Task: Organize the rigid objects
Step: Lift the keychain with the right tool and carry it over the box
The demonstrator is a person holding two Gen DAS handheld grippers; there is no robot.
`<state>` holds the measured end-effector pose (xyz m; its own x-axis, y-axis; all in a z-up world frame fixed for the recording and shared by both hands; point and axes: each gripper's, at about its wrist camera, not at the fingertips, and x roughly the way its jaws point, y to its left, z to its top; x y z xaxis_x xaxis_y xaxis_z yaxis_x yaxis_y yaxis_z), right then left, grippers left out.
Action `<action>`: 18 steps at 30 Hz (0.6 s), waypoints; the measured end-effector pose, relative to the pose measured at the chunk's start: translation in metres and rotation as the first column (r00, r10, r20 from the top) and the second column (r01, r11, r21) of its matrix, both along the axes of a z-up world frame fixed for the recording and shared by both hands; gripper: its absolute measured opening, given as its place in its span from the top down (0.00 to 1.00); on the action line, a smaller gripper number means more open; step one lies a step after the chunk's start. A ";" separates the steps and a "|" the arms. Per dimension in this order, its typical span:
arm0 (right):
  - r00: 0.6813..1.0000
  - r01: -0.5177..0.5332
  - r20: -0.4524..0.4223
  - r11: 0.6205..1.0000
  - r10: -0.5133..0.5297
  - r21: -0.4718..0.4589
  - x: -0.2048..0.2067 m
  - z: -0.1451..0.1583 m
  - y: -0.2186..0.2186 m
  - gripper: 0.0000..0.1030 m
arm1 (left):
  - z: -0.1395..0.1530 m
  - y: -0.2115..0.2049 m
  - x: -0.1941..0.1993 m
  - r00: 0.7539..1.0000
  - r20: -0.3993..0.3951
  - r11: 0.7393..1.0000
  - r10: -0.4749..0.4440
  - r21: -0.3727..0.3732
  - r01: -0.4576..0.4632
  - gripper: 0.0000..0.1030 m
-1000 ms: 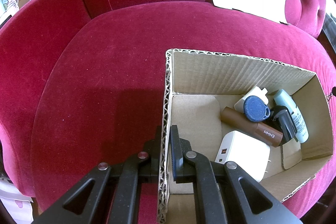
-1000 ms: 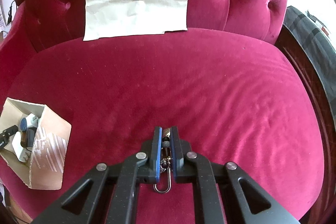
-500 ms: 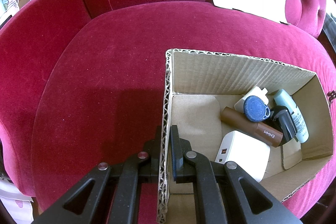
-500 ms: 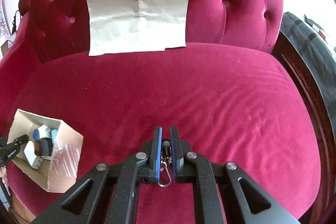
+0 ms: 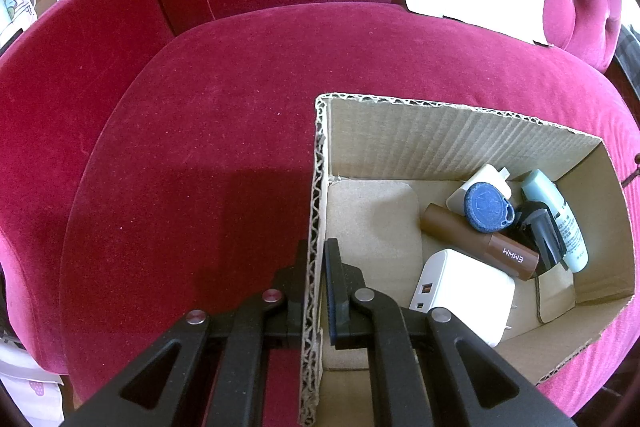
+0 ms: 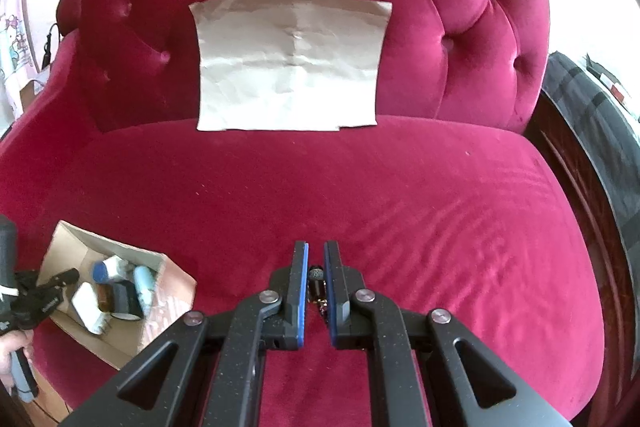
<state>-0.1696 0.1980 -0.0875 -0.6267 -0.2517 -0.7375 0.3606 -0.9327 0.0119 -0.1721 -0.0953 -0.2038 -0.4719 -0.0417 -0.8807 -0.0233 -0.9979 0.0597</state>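
My left gripper [image 5: 316,247] is shut on the left wall of an open cardboard box [image 5: 440,123] that sits on the red sofa seat. Inside lie a white charger [image 5: 464,291], a brown tube [image 5: 476,241], a blue round tag [image 5: 486,205], a black item [image 5: 540,231], a pale blue tube [image 5: 560,215] and a white plug [image 5: 486,175]. My right gripper [image 6: 316,251] is shut on a small dark keychain trinket [image 6: 317,277], held above the seat. The box also shows in the right wrist view [image 6: 168,267], far to the left.
The red velvet sofa seat [image 6: 360,187] spreads around the box. A sheet of brown paper [image 6: 288,63] leans on the tufted backrest. A dark wooden edge [image 6: 584,195] borders the sofa on the right.
My right gripper has lifted and pulled back with the trinket, so the backrest and box sit lower and smaller in view. The left gripper and box have not moved.
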 end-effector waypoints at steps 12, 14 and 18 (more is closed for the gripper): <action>0.998 -0.048 -0.042 0.998 0.046 -0.028 0.013 0.027 -0.029 0.94 | 0.000 0.002 0.000 1.000 0.000 1.000 -0.001 -0.001 0.001 0.94; 0.997 -0.061 -0.048 0.998 0.060 -0.035 0.017 0.032 -0.036 0.94 | 0.000 0.001 0.000 1.000 0.000 1.000 -0.001 -0.001 0.001 0.94; 0.995 -0.084 -0.056 0.995 0.081 -0.049 0.023 0.040 -0.048 0.94 | 0.000 0.003 -0.001 1.000 0.000 1.000 0.000 -0.001 0.000 0.94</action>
<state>-0.1466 0.1504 -0.0477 -0.6409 -0.3406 -0.6879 0.4375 -0.8984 0.0372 -0.1730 -0.0919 -0.2039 -0.4717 -0.0426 -0.8807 -0.0236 -0.9979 0.0609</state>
